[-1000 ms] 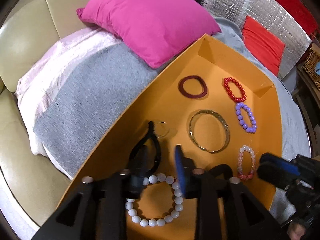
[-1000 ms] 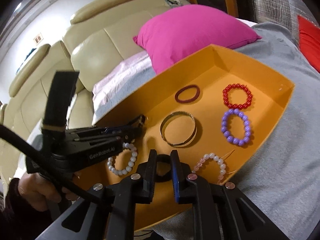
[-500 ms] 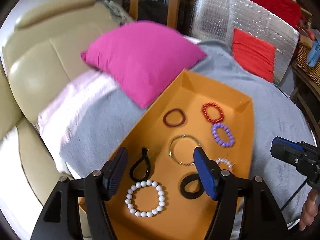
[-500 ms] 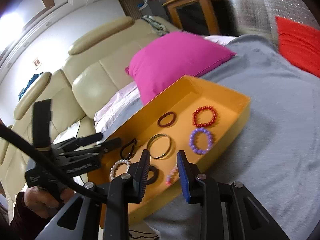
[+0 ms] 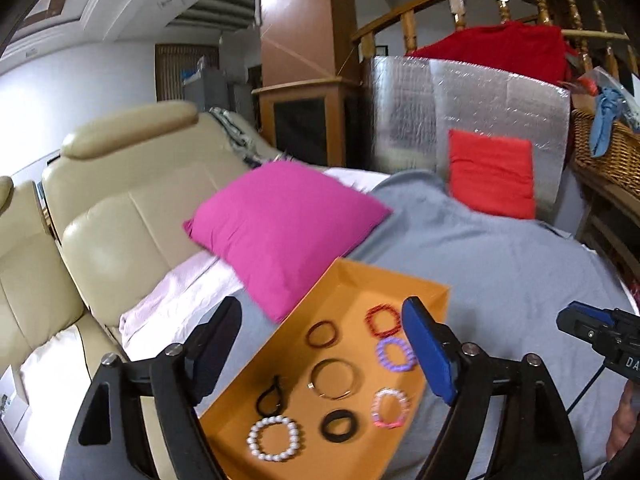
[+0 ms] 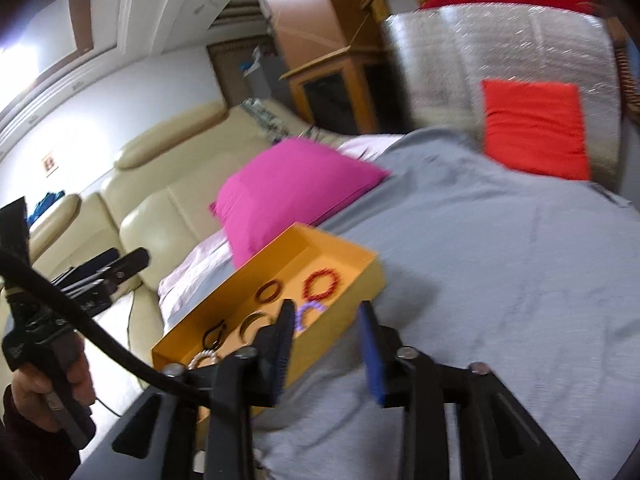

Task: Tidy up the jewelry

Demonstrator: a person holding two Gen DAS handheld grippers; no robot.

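Note:
An orange tray lies on a grey blanket and holds several bracelets and hair ties: a white bead bracelet, a black hair tie, a black loop, a gold bangle, a pink bracelet, a purple one, a red one and a dark red band. My left gripper is open and empty, held high above the tray. My right gripper is open and empty, above the tray's near edge.
A magenta pillow lies beside the tray's far left side on a cream sofa. A red cushion leans on a silver foil panel. A wicker basket stands at the right. The grey blanket spreads to the right.
Both grippers have opened wide and pulled up and back from the tray. The black hair tie that the right gripper held now lies in the tray.

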